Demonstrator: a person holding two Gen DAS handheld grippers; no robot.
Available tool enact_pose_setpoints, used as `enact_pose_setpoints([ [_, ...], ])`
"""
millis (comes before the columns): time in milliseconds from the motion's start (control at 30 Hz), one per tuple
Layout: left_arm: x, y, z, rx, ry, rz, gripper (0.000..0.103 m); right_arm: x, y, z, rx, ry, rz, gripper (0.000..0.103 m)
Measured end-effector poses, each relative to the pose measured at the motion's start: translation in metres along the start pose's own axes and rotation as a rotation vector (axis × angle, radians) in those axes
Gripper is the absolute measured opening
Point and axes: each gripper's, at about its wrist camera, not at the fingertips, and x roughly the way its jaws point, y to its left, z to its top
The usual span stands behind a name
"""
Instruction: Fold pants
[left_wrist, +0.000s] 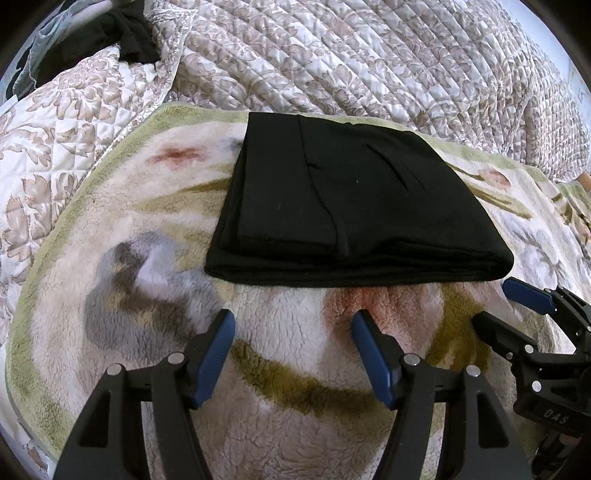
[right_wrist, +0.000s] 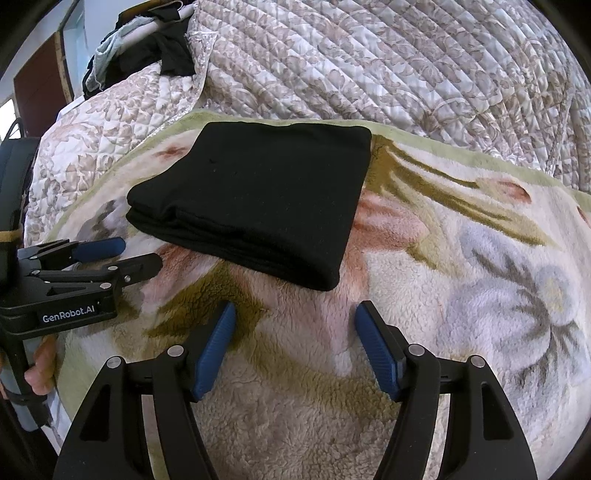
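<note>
Pants (left_wrist: 343, 206) sit folded into a compact black rectangle on the fleece blanket (left_wrist: 295, 435), toward its far edge, several layers stacked at the near edge. Nothing touches them.

My left hand-held gripper (left_wrist: 293, 330) hangs over bare fleece just short of the pants' near edge, jaws spread wide, nothing between the blue pads (left_wrist: 216, 360). Right hand-held gripper (right_wrist: 295, 321) is the same: wide open, empty, short of the pants' near right corner.

View differences:
- Left wrist shows the top layer's seam lines and a slit like a pocket opening; the right wrist sees that top as plain black.
- Right wrist shows the pants' right side fold and stacked layers at the left corner more clearly.
- Each camera catches the other unit from the side: the right one at the left view's right edge, the left one at the right view's left edge, labelled "GenRobot.AI", with fingers (right_wrist: 38, 373) wrapped round its handle. Both look parted side-on.

Around: floral quilt (left_wrist: 369, 55) beyond the blanket, dark clothing (right_wrist: 162, 44) bunched at the far left corner. Nothing blocks the way to the pants.
</note>
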Motion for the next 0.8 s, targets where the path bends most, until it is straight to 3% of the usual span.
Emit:
enact_pose_setpoints([
  [800, 0.0004, -0.0001, -0.0003, 0.002, 0.000, 0.003, 0.069, 0.0000, -0.0014, -0.0009, 0.017, -0.005, 0.022, 0.070],
])
